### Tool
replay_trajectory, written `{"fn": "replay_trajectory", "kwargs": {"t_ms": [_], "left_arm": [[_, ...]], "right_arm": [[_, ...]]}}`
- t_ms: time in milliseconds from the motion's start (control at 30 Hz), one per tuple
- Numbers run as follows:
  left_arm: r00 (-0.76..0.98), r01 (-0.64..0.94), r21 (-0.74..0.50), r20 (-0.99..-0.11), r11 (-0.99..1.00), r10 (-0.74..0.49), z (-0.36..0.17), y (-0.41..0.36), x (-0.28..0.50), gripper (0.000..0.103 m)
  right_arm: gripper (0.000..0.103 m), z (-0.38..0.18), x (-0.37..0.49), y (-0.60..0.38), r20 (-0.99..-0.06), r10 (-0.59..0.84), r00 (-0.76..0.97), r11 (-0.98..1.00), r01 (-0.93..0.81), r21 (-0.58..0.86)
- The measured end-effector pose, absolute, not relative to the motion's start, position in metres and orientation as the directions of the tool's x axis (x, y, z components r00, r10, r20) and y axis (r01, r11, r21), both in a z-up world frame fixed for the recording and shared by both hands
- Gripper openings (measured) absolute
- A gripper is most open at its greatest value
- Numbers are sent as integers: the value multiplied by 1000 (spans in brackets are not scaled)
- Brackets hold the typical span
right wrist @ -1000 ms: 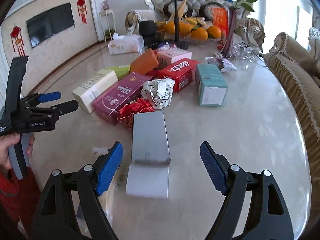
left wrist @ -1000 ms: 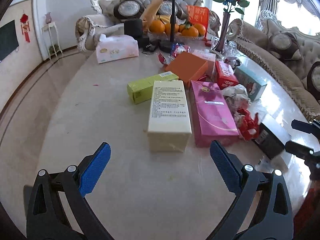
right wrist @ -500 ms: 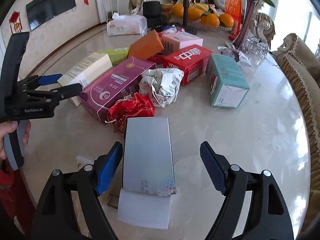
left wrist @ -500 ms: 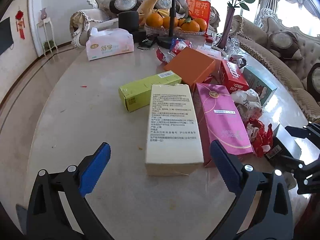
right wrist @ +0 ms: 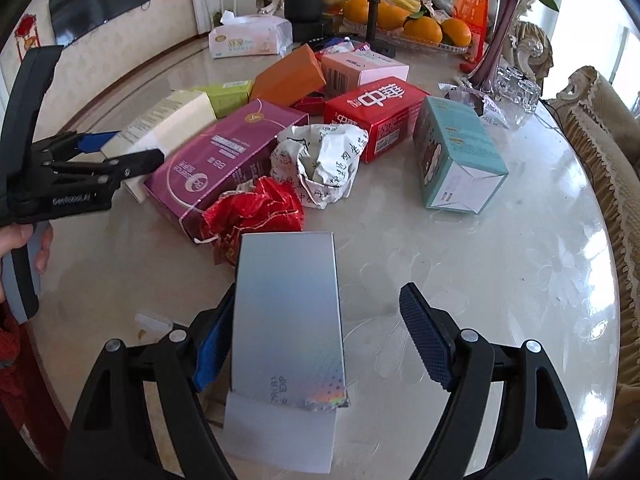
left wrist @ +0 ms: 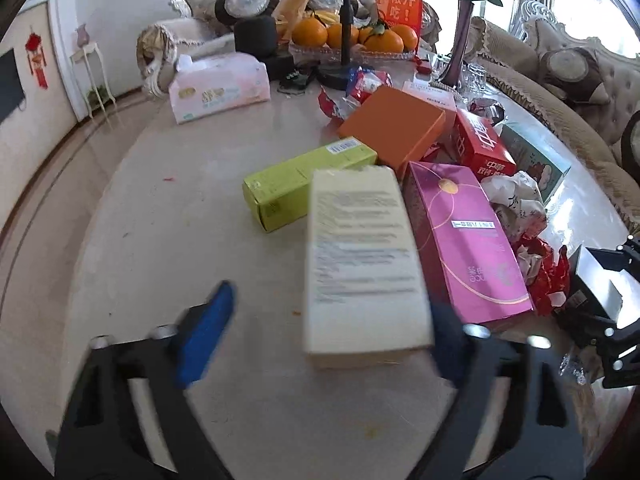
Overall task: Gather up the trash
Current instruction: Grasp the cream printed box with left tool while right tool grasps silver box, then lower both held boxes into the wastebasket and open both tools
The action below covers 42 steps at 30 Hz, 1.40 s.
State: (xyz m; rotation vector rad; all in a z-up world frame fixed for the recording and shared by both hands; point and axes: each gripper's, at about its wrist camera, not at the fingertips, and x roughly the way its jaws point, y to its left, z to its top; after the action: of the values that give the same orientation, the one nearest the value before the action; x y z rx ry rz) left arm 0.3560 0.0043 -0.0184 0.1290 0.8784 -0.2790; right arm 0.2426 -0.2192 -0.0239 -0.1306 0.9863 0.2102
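Several empty boxes and wrappers lie on the marble table (left wrist: 120,240). My left gripper (left wrist: 320,320) is open around the near end of a cream box (left wrist: 362,264), its right finger behind the box edge. A magenta box (left wrist: 464,240) and a green box (left wrist: 304,180) lie beside it. My right gripper (right wrist: 316,332) is open around a silver box (right wrist: 288,320); the left pad touches its side, the right pad stands apart. Red crumpled wrapper (right wrist: 252,212) and white crumpled paper (right wrist: 320,164) lie just beyond it.
An orange box (left wrist: 394,128), a red box (right wrist: 376,112), a teal box (right wrist: 456,152) and a pink-white box (right wrist: 360,68) lie further back. A tissue pack (left wrist: 218,88), fruit tray (left wrist: 352,44), stand pole (left wrist: 346,20) and vase (right wrist: 496,40) are at the far end.
Both grippers moved forward. The cream box now sits between my left fingers, and the silver box sits deeper between my right fingers.
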Motion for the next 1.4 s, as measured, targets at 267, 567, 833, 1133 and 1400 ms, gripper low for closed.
{"fn": "replay_trajectory", "kwargs": {"t_ms": [267, 567, 833, 1133, 1400], "left_arm": [[593, 283, -19, -782, 959, -191, -19, 5, 352, 47], [658, 276, -49, -719, 960, -225, 23, 15, 332, 47], [698, 379, -62, -636, 923, -329, 57, 23, 208, 47], [557, 478, -128, -721, 869, -412, 7, 26, 48, 47], [248, 462, -206, -904, 862, -349, -118, 3, 26, 47]], "right_arm": [[40, -14, 238, -223, -826, 140, 546, 973, -230, 13], [40, 36, 228, -262, -705, 216, 675, 975, -112, 191], [40, 55, 121, -251, -646, 277, 712, 961, -220, 170], [40, 18, -12, -203, -722, 387, 574, 909, -367, 196], [40, -103, -7, -184, -889, 335, 313, 929, -268, 256]]}}
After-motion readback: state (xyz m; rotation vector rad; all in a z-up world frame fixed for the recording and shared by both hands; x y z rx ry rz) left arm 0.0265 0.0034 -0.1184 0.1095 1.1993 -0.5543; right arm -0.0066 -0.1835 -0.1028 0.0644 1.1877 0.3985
